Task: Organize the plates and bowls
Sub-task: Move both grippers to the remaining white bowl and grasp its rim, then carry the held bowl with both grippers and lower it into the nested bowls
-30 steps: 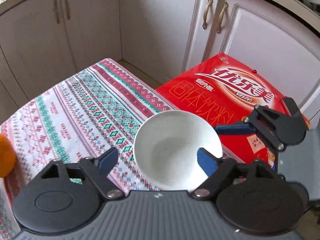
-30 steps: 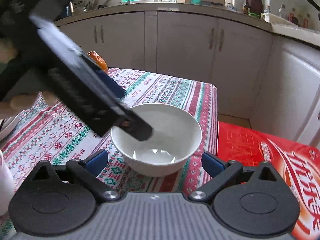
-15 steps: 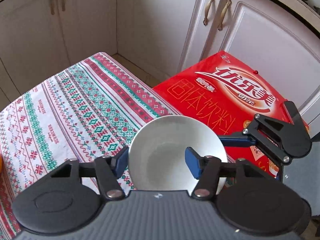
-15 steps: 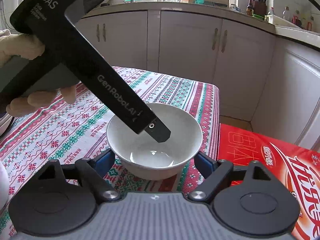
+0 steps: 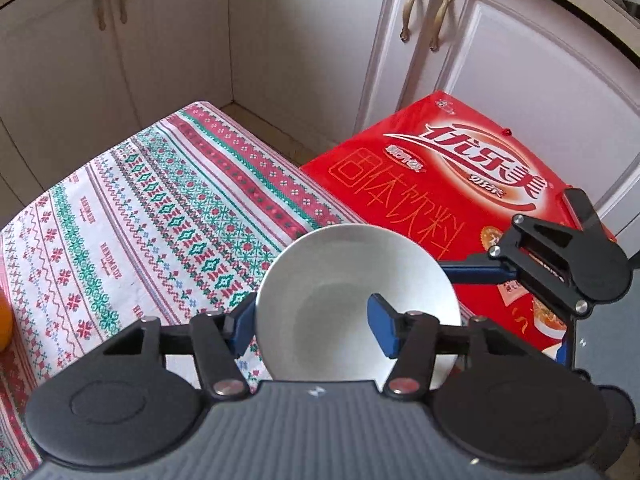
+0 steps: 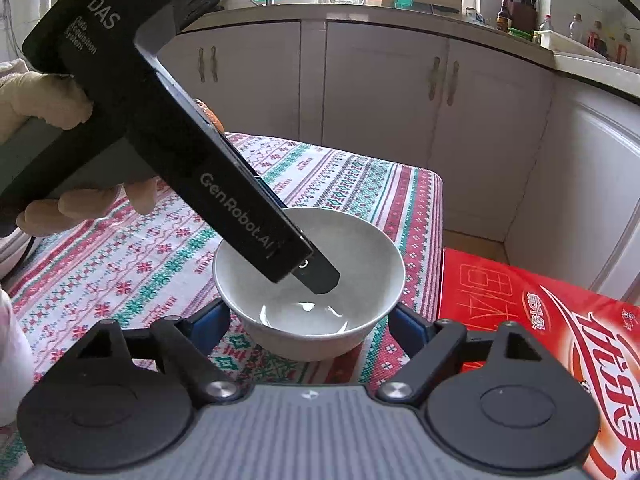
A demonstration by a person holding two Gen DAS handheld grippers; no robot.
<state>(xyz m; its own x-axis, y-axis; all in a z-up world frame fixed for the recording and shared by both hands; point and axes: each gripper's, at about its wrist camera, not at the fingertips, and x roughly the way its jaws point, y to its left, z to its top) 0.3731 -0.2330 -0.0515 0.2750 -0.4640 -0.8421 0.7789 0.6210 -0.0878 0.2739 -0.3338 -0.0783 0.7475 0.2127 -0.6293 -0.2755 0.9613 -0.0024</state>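
White bowl [image 5: 352, 300] sits near corner of my tabletop [image 5: 132, 216], on patterned cloth, close to edge. My left tool [image 5: 312, 320] clamped on bowl's rim – one blue pad outside wall, other inside. My right tool [image 6: 310, 326] straddles same bowl [image 6: 308, 308] from near side, pads flanking its outer wall; jaws have just been closing, bowl between them, pads look just off wall. Red carton [image 5: 460, 184] stands just beyond tabletop edge. White cabinets [image 6: 380, 92] behind.

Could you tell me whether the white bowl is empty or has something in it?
Empty: the bowl shows only a bare, glossy white bottom, apart from the left claw's finger reaching inside.
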